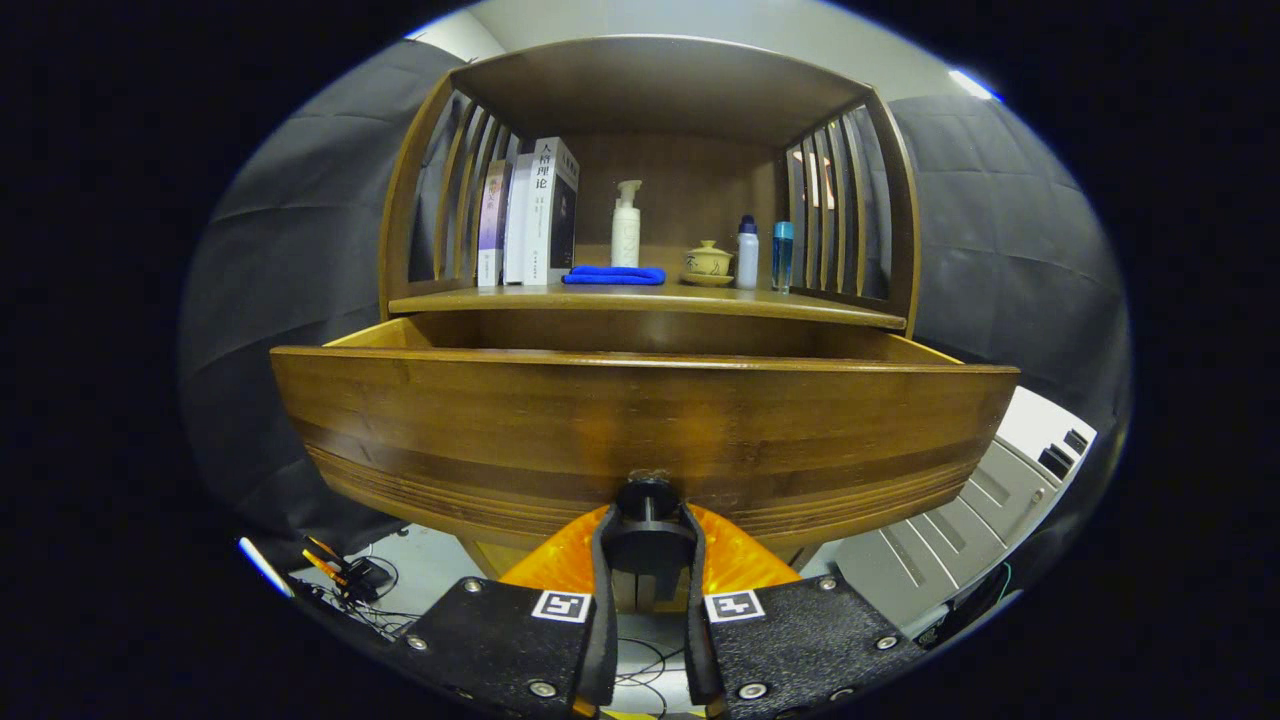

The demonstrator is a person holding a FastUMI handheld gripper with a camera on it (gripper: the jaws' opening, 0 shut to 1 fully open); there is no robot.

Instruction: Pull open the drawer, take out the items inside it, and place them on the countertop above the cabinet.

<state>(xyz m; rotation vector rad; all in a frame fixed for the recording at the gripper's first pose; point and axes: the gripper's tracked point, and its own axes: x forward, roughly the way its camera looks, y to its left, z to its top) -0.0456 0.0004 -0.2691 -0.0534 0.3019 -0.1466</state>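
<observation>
The wooden drawer (pixel 640 420) stands pulled out toward me, its broad front panel close ahead of the fingers. My gripper (pixel 646 535) is shut on the dark round drawer knob (pixel 646 497), one finger on each side of it. The drawer's inside is hidden behind its front panel. Above it runs the cabinet's countertop (pixel 650 298), a wooden shelf under a roofed frame. On it lie a folded blue cloth (pixel 613 275), a white pump bottle (pixel 626 225), a small lidded cup (pixel 708 262) and two little bottles (pixel 748 253).
Several books (pixel 528 212) stand upright at the countertop's left end. Slatted wooden sides (pixel 835 205) close the shelf left and right. Cables and small tools (pixel 345 575) lie on the floor below left. A grey case (pixel 960 520) sits low on the right.
</observation>
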